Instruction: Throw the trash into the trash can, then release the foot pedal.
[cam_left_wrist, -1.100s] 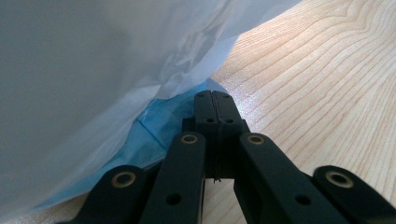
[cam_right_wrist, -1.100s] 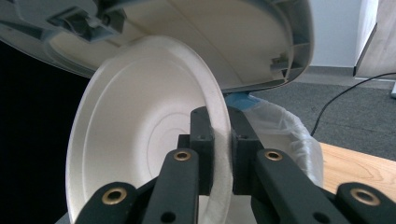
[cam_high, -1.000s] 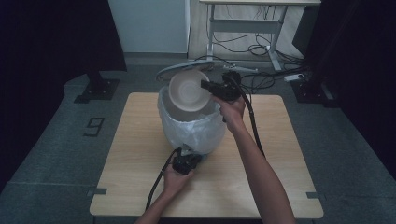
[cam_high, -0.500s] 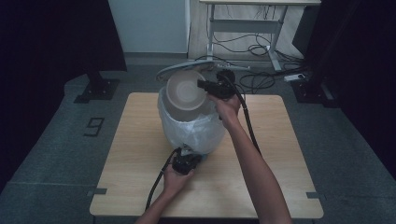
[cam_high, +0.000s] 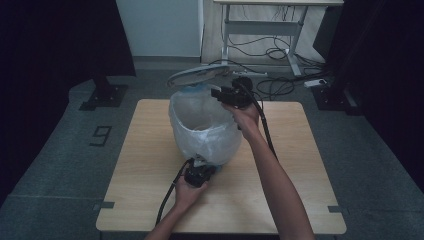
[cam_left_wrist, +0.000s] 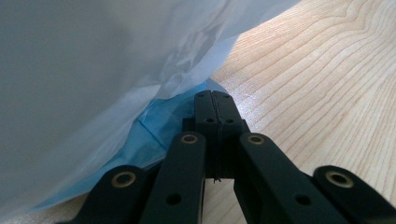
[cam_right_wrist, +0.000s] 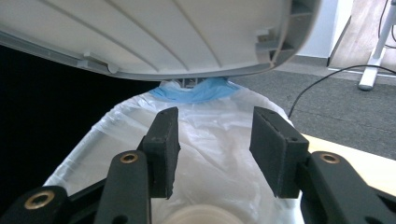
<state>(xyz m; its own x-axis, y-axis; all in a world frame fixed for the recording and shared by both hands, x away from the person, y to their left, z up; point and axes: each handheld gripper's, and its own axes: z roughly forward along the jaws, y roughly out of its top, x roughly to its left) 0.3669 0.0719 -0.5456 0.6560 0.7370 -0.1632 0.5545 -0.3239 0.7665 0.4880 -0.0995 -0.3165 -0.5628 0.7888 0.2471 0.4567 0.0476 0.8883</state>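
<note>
Steadying the lined bin (cam_high: 205, 132), the left gripper (cam_left_wrist: 212, 105) is kept clamped at its base; the right gripper (cam_right_wrist: 212, 144), jaws just parted and empty, should be withdrawn clear of the raised lid (cam_right_wrist: 154, 35).

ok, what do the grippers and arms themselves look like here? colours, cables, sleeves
Both grippers are matte black. The left gripper has slim jaws on linkage arms with brass-coloured pivot pins; the right gripper carries blocky black pads on the same kind of arms. A thick black cable trails from the left one, another from the right. Both forearms are bare, no sleeves in the high view.
</note>
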